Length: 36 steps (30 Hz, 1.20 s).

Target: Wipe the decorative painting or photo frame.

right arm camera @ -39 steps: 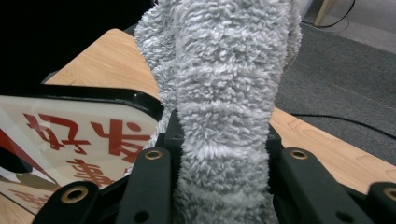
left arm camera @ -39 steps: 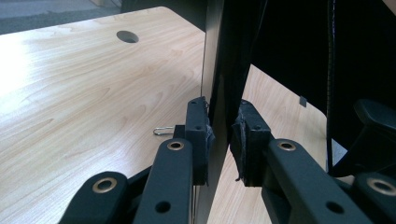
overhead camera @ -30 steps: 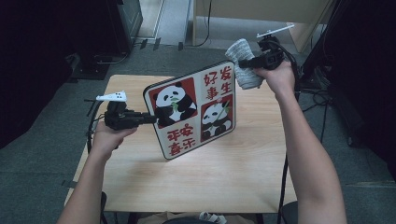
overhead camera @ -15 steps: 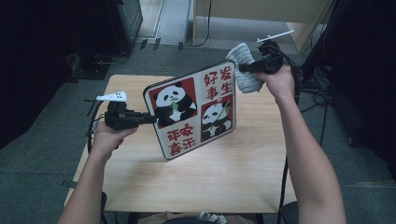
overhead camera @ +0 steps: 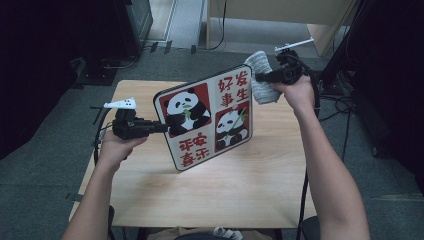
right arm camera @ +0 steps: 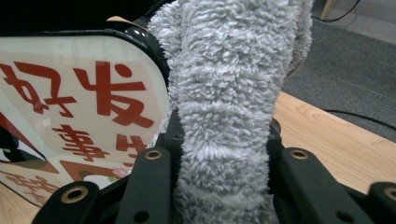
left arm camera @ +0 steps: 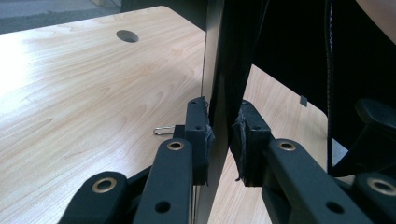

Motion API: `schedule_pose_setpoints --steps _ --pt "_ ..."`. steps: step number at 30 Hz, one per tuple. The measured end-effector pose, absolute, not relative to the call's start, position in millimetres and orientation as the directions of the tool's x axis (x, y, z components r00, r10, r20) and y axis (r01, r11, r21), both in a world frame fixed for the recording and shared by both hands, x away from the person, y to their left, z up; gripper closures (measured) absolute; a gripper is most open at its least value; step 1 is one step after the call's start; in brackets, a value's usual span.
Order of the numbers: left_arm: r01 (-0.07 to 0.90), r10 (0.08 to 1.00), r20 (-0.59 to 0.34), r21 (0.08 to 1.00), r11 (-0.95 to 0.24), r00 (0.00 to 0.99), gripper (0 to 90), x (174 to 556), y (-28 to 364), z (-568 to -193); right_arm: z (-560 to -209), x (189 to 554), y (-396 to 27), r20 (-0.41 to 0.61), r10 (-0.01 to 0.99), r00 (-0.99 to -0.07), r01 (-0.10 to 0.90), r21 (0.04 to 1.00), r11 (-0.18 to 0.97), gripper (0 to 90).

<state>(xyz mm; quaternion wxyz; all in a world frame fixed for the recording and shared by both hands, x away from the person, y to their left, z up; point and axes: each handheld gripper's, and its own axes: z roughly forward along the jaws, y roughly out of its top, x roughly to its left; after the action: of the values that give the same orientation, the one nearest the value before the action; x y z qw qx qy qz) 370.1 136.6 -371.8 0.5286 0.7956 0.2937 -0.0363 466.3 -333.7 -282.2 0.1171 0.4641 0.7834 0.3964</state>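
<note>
Between the two grippers, raised above the wooden table (overhead camera: 150, 200), a panda tray (overhead camera: 207, 117) is held tilted on edge, printed face toward the person. Left gripper (overhead camera: 162, 127) is clamped on the tray's near-left edge, pads (left arm camera: 198, 135) pinching the thin rim from both sides. Right gripper (overhead camera: 257, 77) is closed on a folded grey towel (overhead camera: 262, 82), which presses against the tray's far corner beside the red characters.
</note>
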Motion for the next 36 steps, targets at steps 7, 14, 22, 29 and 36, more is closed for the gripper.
schedule_pose_setpoints --steps 7,14,22,29,36 --pt "0.506 0.429 -0.369 0.819 -0.270 0.825 77.7 370.3 135.9 -372.2 -287.2 463.1 -334.1 0.186 0.819 -0.543 0.630 0.736 0.250 67.2" --pt "0.511 0.424 -0.377 0.817 -0.266 0.824 77.7 370.2 136.1 -372.8 -294.8 460.9 -335.6 0.200 0.820 -0.536 0.638 0.732 0.238 67.3" --pt "0.508 0.422 -0.375 0.820 -0.265 0.825 77.9 370.1 136.1 -373.0 -302.4 456.9 -335.8 0.192 0.825 -0.532 0.637 0.733 0.240 67.4" --pt "0.505 0.421 -0.372 0.821 -0.266 0.827 78.0 370.1 136.2 -373.2 -309.9 455.2 -336.4 0.200 0.826 -0.527 0.651 0.720 0.241 67.4" --pt "0.506 0.422 -0.374 0.821 -0.264 0.826 77.9 370.3 136.2 -373.4 -317.1 451.3 -337.0 0.199 0.831 -0.519 0.645 0.729 0.228 67.4"
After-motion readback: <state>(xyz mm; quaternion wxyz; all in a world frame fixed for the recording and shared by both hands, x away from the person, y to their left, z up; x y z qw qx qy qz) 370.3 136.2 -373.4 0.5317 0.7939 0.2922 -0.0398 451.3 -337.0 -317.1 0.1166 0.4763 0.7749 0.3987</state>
